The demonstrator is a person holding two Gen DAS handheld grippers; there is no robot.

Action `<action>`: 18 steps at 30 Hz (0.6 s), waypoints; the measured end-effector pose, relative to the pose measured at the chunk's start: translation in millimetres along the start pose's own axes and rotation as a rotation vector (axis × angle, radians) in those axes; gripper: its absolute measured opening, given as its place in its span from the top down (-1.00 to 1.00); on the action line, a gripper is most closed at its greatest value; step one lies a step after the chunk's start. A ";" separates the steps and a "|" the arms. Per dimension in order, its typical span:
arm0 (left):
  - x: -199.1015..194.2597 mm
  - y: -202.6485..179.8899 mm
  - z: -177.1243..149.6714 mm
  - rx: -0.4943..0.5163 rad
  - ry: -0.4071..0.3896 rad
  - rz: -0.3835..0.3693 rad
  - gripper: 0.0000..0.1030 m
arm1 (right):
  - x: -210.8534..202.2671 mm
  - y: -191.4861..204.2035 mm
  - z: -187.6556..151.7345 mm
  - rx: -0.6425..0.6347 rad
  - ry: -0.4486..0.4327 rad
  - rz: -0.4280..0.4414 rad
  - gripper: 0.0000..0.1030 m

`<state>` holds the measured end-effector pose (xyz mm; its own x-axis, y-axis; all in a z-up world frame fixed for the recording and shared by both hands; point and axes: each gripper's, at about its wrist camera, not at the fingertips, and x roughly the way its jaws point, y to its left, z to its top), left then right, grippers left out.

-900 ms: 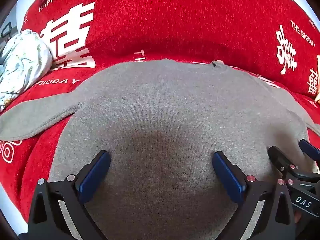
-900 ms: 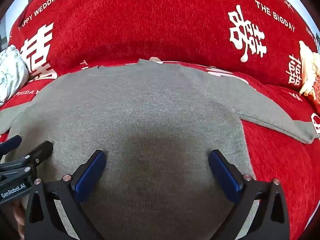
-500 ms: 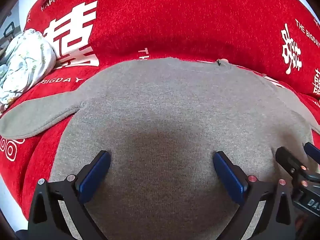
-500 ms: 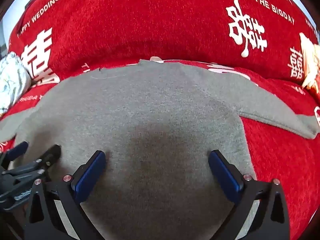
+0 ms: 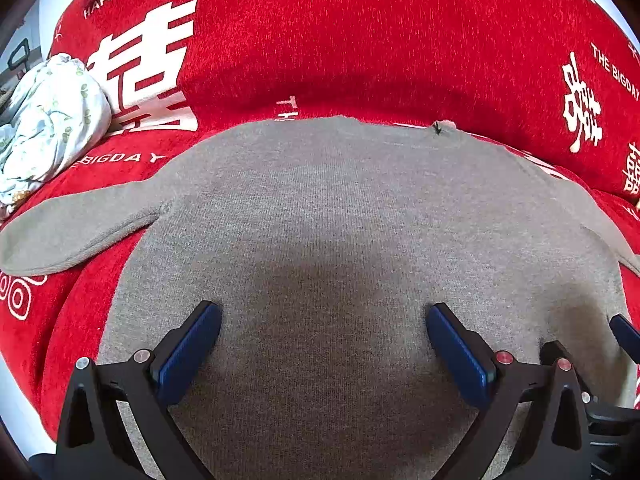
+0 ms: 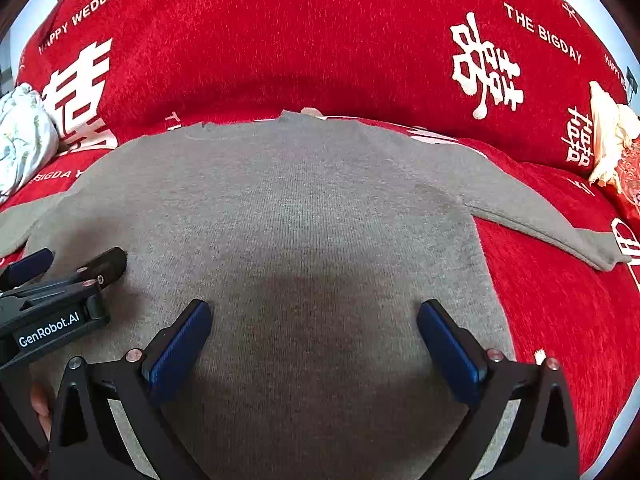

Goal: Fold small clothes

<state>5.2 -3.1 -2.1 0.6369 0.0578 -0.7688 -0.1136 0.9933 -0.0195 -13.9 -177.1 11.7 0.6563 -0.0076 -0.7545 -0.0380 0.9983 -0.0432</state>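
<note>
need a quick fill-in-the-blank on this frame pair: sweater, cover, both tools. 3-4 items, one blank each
1. The grey sweater lies spread flat on a ____ cover printed with white characters.
2. Both the left tool and the right tool have their jaws ____.
3. Neither tool holds anything; both hover over the sweater's ____ part.
4. Each sleeve lies stretched out to the ____.

Missing words: red; open; lower; side

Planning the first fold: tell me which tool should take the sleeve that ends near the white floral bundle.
Left. In the left wrist view that sleeve stretches toward the floral bundle, on the left tool's side. The right tool hovers over the sweater's other half, by the opposite sleeve. Both tools are open.
</note>
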 end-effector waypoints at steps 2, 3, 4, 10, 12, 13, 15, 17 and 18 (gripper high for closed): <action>-0.7 -0.2 0.8 0.000 0.000 -0.001 -1.00 | -0.6 2.1 0.6 0.000 -0.002 -0.007 -0.99; -0.9 -0.3 0.3 0.001 -0.001 -0.001 -1.00 | -0.3 2.8 0.4 -0.001 -0.003 -0.012 -0.99; -0.8 -1.1 3.0 0.001 0.002 0.002 -1.00 | -0.6 4.3 0.7 -0.003 -0.003 -0.018 -0.99; -1.3 -2.4 1.7 0.014 0.001 0.001 -1.00 | -0.4 2.4 1.0 0.005 -0.002 -0.010 -0.99; -1.8 -2.1 1.1 0.015 -0.002 -0.003 -1.00 | -0.6 2.1 0.9 0.006 -0.005 -0.010 -0.99; -2.0 -2.0 1.1 0.016 -0.002 -0.004 -1.00 | -0.8 2.2 0.9 0.007 -0.006 -0.010 -0.99; -2.4 -2.3 1.0 0.018 -0.004 -0.003 -1.00 | -0.8 2.9 1.0 0.008 -0.007 -0.010 -0.99; -2.5 -2.2 0.9 0.019 -0.004 -0.003 -1.00 | -0.7 3.7 0.4 0.009 -0.007 -0.011 -0.99; -2.5 -2.2 0.9 0.019 -0.003 -0.003 -1.00 | -0.6 3.6 0.4 0.009 -0.007 -0.011 -0.99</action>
<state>4.6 -5.3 0.4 0.6398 0.0556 -0.7665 -0.0974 0.9952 -0.0092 -14.1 -173.5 12.3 0.6621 -0.0181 -0.7492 -0.0242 0.9987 -0.0456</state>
